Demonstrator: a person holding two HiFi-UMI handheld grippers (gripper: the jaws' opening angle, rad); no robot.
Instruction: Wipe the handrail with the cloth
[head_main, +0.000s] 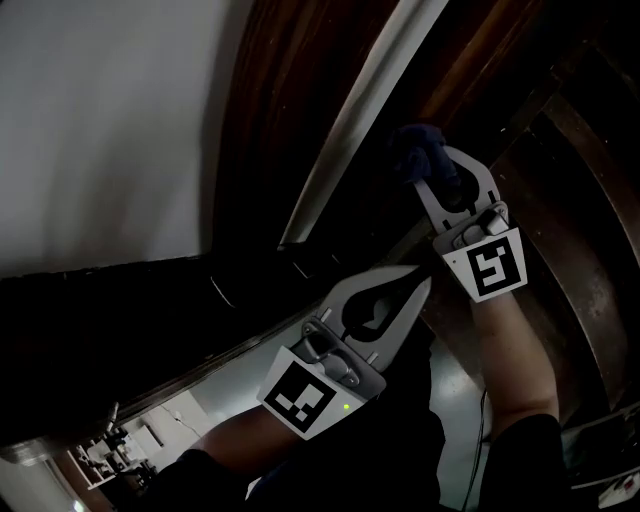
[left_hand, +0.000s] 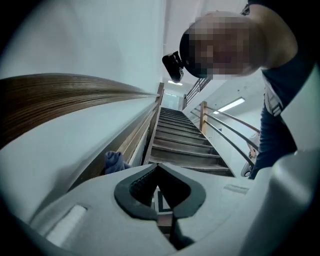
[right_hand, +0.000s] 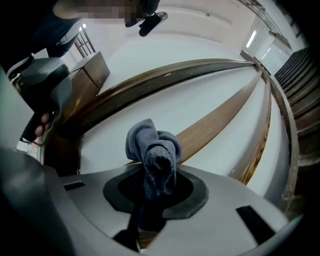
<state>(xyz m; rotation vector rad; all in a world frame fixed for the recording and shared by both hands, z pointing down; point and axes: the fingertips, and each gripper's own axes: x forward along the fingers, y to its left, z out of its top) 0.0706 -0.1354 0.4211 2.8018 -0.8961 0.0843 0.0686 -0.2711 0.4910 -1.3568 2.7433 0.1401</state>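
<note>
A dark blue cloth (right_hand: 154, 152) is bunched between the jaws of my right gripper (right_hand: 157, 174), which is shut on it. The cloth's top sits against a wood-grained band of the handrail (right_hand: 220, 117) on the white stair wall. In the head view the cloth (head_main: 418, 145) pokes out above the right gripper (head_main: 428, 172), beside dark wood (head_main: 270, 110). My left gripper (head_main: 424, 281) hangs lower and to the left, shut with nothing in it. In its own view the left gripper (left_hand: 159, 168) has its tips meeting, with the cloth (left_hand: 115, 162) just beyond and the brown handrail (left_hand: 65, 95) sweeping overhead.
Wooden stairs (left_hand: 180, 135) climb ahead, with metal railings (left_hand: 227, 132) on their right. A white wall (head_main: 110, 120) fills the left of the head view. The person's forearms (head_main: 515, 360) reach up from below. A second curved rail (right_hand: 175, 75) arcs above the cloth.
</note>
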